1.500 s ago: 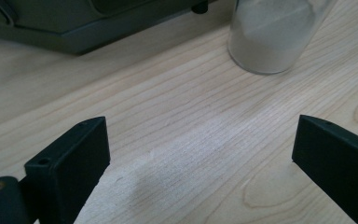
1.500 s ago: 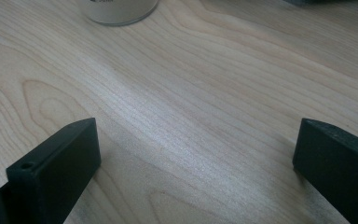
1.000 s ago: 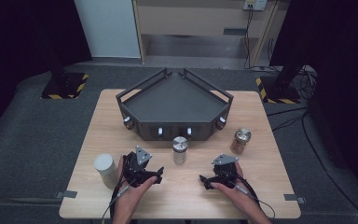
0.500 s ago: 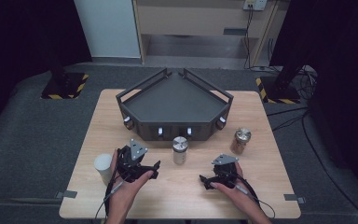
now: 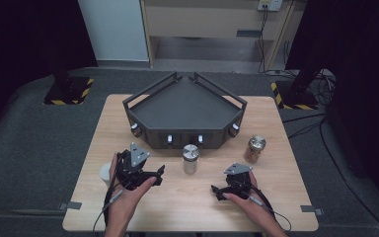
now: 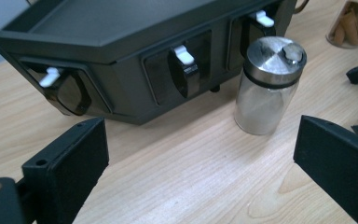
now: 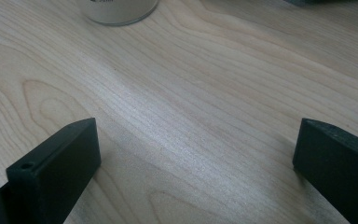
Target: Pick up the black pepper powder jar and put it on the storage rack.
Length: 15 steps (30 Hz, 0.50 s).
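I hold my left gripper (image 5: 145,174) with jaws spread wide, aimed at the steel-lidded jar (image 6: 268,86) standing before the black tray (image 6: 121,51). My right gripper (image 5: 225,190) rests wide too. Probably I'm approaching: next, centre the jaws around the jar.

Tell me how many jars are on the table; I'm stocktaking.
3: a clear jar before the black tray, a brown-filled jar right, a white jar by the left gripper.

white cup (image 5: 106,174) half hidden behind left gripper (image 5: 154,175)
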Available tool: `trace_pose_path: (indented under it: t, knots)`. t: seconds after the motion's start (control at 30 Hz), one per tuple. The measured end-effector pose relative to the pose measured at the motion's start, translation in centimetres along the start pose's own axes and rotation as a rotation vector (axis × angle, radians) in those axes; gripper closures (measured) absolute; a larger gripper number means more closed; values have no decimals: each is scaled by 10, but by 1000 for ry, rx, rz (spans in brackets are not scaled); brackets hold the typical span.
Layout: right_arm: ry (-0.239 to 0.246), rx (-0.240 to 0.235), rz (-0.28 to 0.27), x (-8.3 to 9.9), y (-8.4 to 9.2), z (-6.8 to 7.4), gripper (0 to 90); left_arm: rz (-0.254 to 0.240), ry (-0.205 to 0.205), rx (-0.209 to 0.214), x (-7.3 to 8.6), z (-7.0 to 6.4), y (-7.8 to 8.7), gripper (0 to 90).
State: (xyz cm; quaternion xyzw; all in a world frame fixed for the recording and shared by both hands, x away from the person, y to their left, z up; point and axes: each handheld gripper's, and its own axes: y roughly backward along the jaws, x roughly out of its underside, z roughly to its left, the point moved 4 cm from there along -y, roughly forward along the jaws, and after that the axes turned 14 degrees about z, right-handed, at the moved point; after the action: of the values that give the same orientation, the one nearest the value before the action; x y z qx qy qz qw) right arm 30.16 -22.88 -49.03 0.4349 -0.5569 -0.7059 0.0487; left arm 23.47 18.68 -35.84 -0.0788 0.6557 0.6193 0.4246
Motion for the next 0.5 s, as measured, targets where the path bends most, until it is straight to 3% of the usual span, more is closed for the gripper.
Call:
trace_pose_path:
  t: [0.13,0.5]
  knots:
    - [0,0,0,0,0,0,8,-5,-2,-10,-1,4,6,19]
    - [0,0,0,0,0,0,8,-54,43,-20,11,19,21,19]
